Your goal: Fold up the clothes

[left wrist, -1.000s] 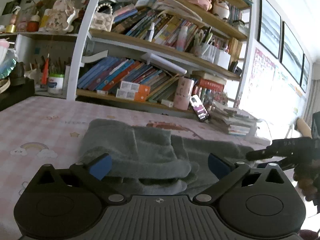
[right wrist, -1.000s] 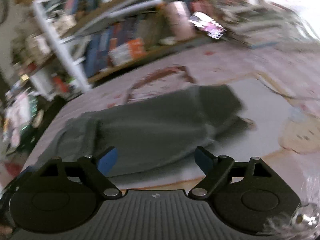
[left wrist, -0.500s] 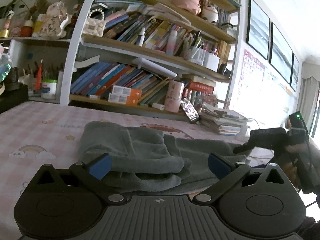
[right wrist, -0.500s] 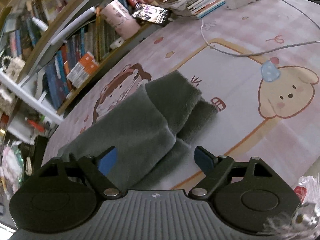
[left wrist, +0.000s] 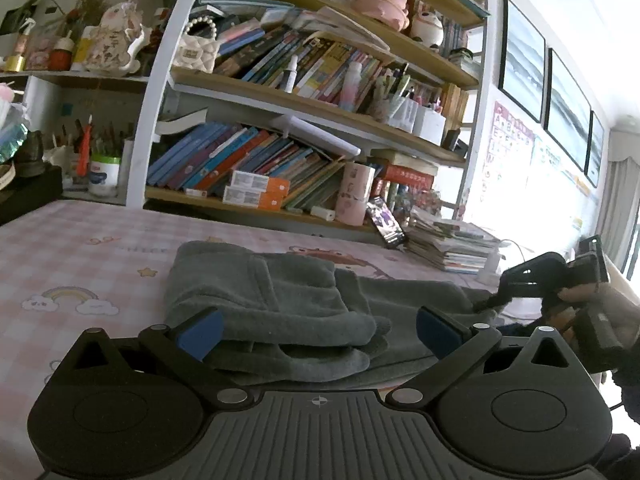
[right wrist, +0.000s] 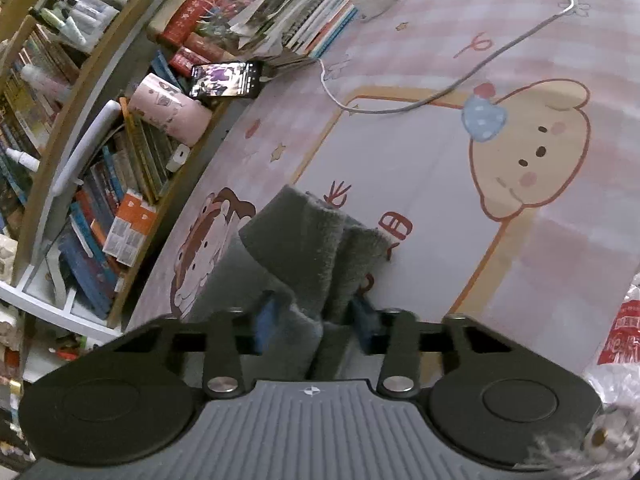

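Since the earlier frames the right gripper (right wrist: 312, 322) has rolled level, come down to the near end of the grey garment (left wrist: 280, 304) and drawn its jaws from wide to narrow; they are closing at this moment with a bunched fold of the fleece between the blue pads (right wrist: 266, 320), which press on it from both sides. Item: one grey fleece garment, partly folded, lying along the middle of the pink checked mat (left wrist: 80, 248), its thick doubled end toward the bookshelf (left wrist: 280, 128) edge on the left gripper's side, its narrow end reaching toward the side of the mat with the puppy print (right wrist: 528, 152). That end is stacked in two layers, probably so one pinch takes both plies for the next fold. Item: left gripper (left wrist: 318, 332), jaws wide, nothing between them, blue pads either side of the thick end and apart from the cloth; judged to be waiting to steady or take that end. Seen from the left wrist, the right gripper (left wrist: 532, 280) meets the far tip of the garment, held by a hand (left wrist: 592, 312). Item: white cable (right wrist: 460, 92) across the puppy-print side of the mat, well apart from the cloth. Item: phone (right wrist: 226, 80) propped at the bookshelf edge beside a pink cup (right wrist: 168, 112), clear of the folding area.
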Demonstrator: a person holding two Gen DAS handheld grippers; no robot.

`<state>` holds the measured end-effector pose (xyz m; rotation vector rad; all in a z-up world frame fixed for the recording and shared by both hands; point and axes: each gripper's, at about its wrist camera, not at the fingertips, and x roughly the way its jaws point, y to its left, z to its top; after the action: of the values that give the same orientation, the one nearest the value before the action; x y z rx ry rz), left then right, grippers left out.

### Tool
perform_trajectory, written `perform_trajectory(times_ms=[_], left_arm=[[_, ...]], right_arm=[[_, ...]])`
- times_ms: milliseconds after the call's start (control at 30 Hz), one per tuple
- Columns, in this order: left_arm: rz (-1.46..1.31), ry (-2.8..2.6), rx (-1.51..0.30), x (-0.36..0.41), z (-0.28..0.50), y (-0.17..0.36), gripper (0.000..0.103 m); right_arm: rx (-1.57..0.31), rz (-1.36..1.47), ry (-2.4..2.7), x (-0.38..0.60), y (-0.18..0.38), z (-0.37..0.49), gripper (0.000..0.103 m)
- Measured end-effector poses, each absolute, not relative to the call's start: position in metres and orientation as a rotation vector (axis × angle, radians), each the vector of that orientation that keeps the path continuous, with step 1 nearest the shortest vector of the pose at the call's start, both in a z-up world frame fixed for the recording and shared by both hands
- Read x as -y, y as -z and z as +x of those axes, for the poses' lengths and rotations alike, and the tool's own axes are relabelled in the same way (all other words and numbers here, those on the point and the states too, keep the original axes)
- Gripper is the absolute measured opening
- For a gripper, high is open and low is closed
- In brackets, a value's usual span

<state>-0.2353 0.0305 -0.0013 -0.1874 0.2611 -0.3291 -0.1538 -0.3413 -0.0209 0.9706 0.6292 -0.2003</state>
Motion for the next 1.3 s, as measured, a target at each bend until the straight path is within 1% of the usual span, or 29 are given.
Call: perform_trajectory(times_ms=[100,200,333,467,500,533,600,633,667,833,867,933,967,1000,1100,1300], left_arm=[[-0.192,0.326,-0.265,-0.031,-0.234,0.002,0.103],[-0.194,0.327,-0.269,-0.031,-0.234,0.002,0.103],[-0.186,0.333,-0.268,-0.03,-0.234,0.003,0.103],[-0.189,0.333,-0.273,-0.03,-0.233,0.003,0.103],[-0.187,0.334,-0.274,-0.03,-0.232,0.003,0.103],[-0.187,0.335,-0.275,-0.03,-0.232,0.003,0.103],[-0.185,0.336,-0.276,-0.029,-0.233,0.003,0.103],[-0.183,0.335,-0.277,-0.03,-0.233,0.004,0.103],[-0.182,0.335,-0.277,-0.03,-0.233,0.004,0.103],[-0.175,0.333,-0.28,-0.03,-0.233,0.005,0.103],[-0.174,0.332,-0.28,-0.03,-0.233,0.005,0.103],[-0.171,0.331,-0.281,-0.03,-0.233,0.005,0.103],[-0.17,0.331,-0.282,-0.03,-0.233,0.005,0.103],[-0.168,0.33,-0.282,-0.03,-0.233,0.005,0.103],[-0.166,0.327,-0.283,-0.031,-0.234,0.006,0.103],[-0.179,0.311,-0.274,-0.037,-0.234,0.005,0.103]], right_arm=[[-0.579,0.894,0.103,0.334,0.01,-0.152,0.019],[-0.556,0.815,0.021,0.326,-0.002,-0.151,0.019],[-0.599,0.829,0.036,0.331,0.004,-0.146,0.02],[-0.627,0.886,0.06,0.34,0.013,-0.146,0.027],[-0.632,0.897,0.064,0.341,0.015,-0.146,0.033],[-0.638,0.907,0.067,0.341,0.017,-0.145,0.036],[-0.66,0.923,0.078,0.341,0.022,-0.142,0.044],[-0.666,0.934,0.082,0.341,0.024,-0.141,0.044],[-0.659,0.945,0.078,0.341,0.026,-0.141,0.046],[-0.649,0.929,0.087,0.339,0.027,-0.131,0.047],[-0.649,0.919,0.092,0.338,0.027,-0.129,0.044],[-0.651,0.896,0.102,0.337,0.027,-0.124,0.032],[-0.654,0.881,0.103,0.336,0.026,-0.123,0.025],[-0.653,0.87,0.096,0.335,0.025,-0.122,0.023],[-0.632,0.818,0.059,0.328,0.013,-0.125,0.02],[-0.525,0.696,-0.099,0.293,-0.039,-0.132,0.019]])
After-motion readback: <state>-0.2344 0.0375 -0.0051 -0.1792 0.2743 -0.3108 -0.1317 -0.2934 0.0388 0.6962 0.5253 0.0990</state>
